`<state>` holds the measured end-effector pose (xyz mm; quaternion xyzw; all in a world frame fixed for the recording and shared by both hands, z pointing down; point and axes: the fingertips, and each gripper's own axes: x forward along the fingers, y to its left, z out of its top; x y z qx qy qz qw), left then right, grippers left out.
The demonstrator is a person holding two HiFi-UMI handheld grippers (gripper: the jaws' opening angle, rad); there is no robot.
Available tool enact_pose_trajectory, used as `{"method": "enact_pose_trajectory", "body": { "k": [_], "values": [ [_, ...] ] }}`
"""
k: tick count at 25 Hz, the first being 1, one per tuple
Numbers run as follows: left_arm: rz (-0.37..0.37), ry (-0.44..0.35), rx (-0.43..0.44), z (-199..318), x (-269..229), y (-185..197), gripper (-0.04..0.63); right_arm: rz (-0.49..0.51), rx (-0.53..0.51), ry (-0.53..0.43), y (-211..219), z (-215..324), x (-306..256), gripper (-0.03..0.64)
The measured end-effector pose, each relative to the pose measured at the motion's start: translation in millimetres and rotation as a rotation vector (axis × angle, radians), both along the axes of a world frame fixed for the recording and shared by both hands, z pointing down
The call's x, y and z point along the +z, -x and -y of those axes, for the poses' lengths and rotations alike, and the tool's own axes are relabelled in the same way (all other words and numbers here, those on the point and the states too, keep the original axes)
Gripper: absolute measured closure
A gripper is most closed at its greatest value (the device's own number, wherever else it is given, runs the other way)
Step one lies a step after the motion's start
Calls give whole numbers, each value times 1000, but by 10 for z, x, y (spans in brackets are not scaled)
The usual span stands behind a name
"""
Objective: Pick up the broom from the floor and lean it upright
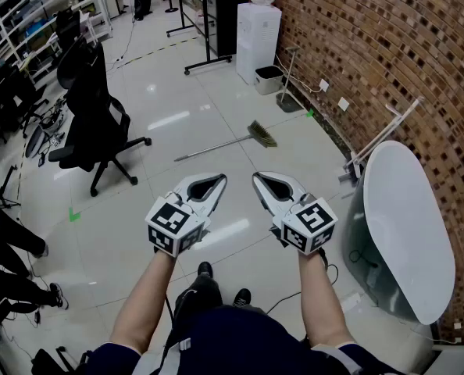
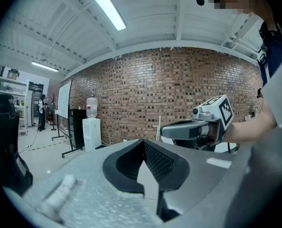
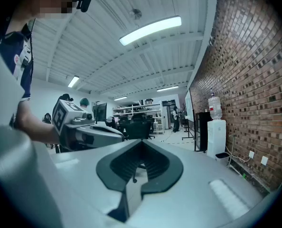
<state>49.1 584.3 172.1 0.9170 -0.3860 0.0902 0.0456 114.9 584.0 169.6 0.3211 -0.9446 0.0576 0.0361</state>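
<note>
One long-handled broom (image 1: 226,144), with a thin grey metal pole and a tan bristle head, lies flat on the glossy white tiled floor (image 1: 177,92), not yet touched. Its bristles point toward the floor's edge along the red brick wall (image 1: 357,45), and its pole runs away from that edge toward the open middle. I judge that this helps: the wall is near the bristle end, so it is the likely surface to lean the broom against once it is raised.

Both claws are well apart from the broom, held side by side and roughly level in front of the person, who stands back from it. The left gripper (image 1: 215,181) has its jaws together with nothing between them, as its own view shows. The right gripper (image 1: 261,180) is likewise closed and empty. That fits a carrying pose for the approach. The jaws would need to part before either can take the thin pole, which lies flush to the tiles and leaves little room beneath.

Farther along the same wall edge a long-handled tool (image 1: 288,104), a dustpan by the look of it, leans upright. Beyond it are a small black waste bin (image 1: 269,79) and a white water dispenser (image 1: 258,33). A white oval table (image 1: 408,225) stands by the wall at the person's right. A black office chair (image 1: 99,123) stands on the open floor to the left, well clear of the broom.
</note>
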Motion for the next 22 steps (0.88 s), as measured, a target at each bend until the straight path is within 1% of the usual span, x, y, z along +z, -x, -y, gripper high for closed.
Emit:
{"method": "enact_pose_trajectory", "body": {
  "k": [4,10,15,19,22],
  "values": [
    [-12,31,-16,480,212,139,595,-25,6,25,77,495,164,612],
    [-61,44,-35,1564,493,520,595,-85,11,64,443,1535,474,612],
    [-81,64,-29,2432,551,831,595,-114,28,102,763,2432,550,612],
    [-92,96,-41,2991,542,1083,595,-116,31,117,1012,3020,573,612],
    [-89,109,-39,3347,580,1179,595,-110,26,128,1109,3409,587,612]
  ]
}}
